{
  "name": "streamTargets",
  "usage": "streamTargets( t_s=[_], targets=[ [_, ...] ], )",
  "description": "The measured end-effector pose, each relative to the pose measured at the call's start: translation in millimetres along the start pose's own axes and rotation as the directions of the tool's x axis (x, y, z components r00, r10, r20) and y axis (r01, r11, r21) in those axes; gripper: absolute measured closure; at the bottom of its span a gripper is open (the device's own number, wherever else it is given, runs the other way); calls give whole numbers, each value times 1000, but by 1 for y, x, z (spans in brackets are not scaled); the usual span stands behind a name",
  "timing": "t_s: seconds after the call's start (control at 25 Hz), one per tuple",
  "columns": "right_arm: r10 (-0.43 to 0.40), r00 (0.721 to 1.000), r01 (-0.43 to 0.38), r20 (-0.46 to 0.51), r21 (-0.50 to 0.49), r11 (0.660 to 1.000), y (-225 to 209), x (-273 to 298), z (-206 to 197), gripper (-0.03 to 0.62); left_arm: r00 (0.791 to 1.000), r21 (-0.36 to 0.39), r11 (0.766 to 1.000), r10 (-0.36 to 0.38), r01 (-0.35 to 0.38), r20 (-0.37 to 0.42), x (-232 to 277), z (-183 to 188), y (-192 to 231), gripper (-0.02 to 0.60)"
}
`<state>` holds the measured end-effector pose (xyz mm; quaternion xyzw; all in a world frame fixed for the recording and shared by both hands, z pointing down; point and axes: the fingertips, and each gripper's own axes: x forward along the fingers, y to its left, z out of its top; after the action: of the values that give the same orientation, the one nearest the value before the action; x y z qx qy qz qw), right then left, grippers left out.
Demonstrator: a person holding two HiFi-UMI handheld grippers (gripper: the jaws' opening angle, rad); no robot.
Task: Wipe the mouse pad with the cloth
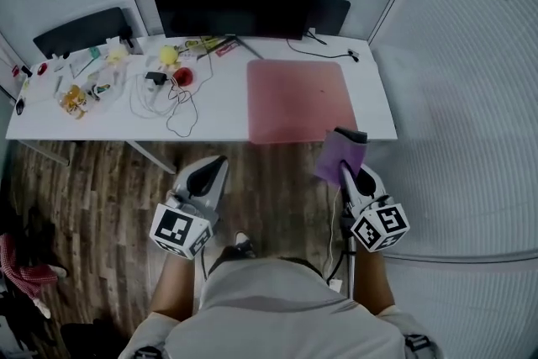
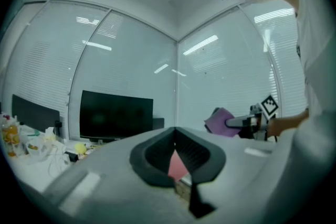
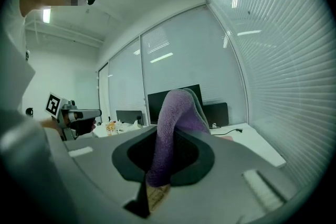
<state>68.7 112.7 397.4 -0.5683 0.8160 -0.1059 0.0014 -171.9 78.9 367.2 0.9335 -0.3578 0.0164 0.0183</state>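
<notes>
Cloth (image 3: 177, 110), purple and bunched, sits pinched in fingers of right gripper (image 3: 170, 136); left gripper (image 2: 175, 132) fingers pressed together.

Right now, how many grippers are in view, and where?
2. The left gripper is over the floor in front of the table, jaws together on nothing. The right gripper is near the table's front edge by the mouse pad, shut on the purple cloth. No others show.
</notes>
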Motion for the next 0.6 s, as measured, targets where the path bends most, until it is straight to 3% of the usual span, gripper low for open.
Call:
streamTargets(
  t_s=[0.32, 0.6],
  targets=[
    [23, 999, -24, -46, -6, 1000, 27, 66, -7, 549, 1000, -21, 999, -29, 30, 8, 5, -6, 58, 578],
    [25, 997, -25, -74, -5, 1000, 5, 101, -7, 549, 1000, -63, 998, -22, 21, -12, 38, -20, 86, 580]
  ],
)
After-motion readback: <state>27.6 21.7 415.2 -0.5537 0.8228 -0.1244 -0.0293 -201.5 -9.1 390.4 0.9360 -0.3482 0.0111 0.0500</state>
